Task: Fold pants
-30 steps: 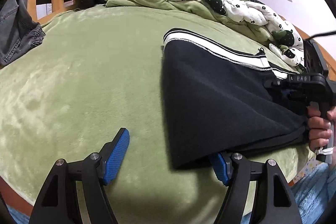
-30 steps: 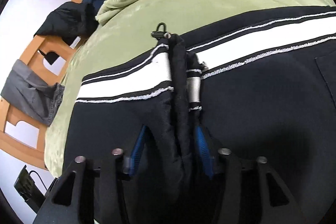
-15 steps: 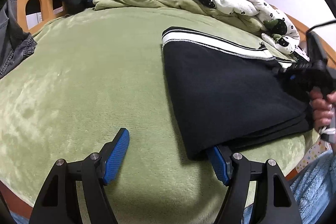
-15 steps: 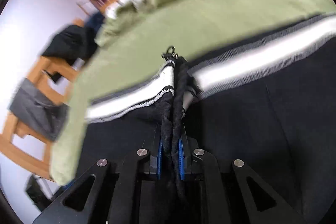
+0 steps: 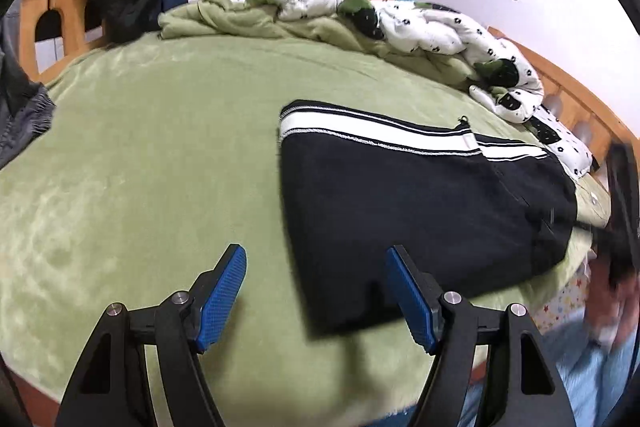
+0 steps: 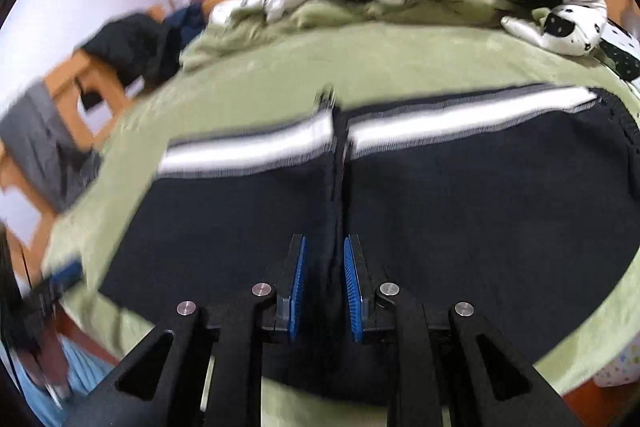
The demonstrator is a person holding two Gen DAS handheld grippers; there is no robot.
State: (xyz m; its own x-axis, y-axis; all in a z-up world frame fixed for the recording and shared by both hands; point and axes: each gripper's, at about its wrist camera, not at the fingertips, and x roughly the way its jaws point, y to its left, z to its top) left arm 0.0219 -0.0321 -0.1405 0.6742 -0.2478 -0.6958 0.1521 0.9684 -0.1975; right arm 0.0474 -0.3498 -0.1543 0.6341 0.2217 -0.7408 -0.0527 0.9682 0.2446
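On the left gripper: spread wide, gripping nothing, hovering just over the bed with the right-hand pad above the near corner of the pants. On the right gripper: opening at this moment, with a dark ridge of the pants showing between the pads but no longer pinched.

For the step in hand, judged as letting go after the fold:
- Finish opening on the right before pulling away, so as not to drag the top layer.
- Back off along the ridge, not across it, to keep the two striped halves lined up.
- Keep the left clear of the near corner, or press it down lightly if the edge lifts.
- Smooth the middle ridge flat afterwards, and check the zip pull at the far edge for snagging.

As to place: pants flat on the right part of the bed, doubled over, white stripe along the far edge, well short of the quilt.

Against the earlier frames: on the right, first wider around a thick bunch of cloth, then clamped hard on it, now parting. On the left, the right-hand pad tucked under the pants' corner before, now free and above it. Pants flatter and less bunched than before.
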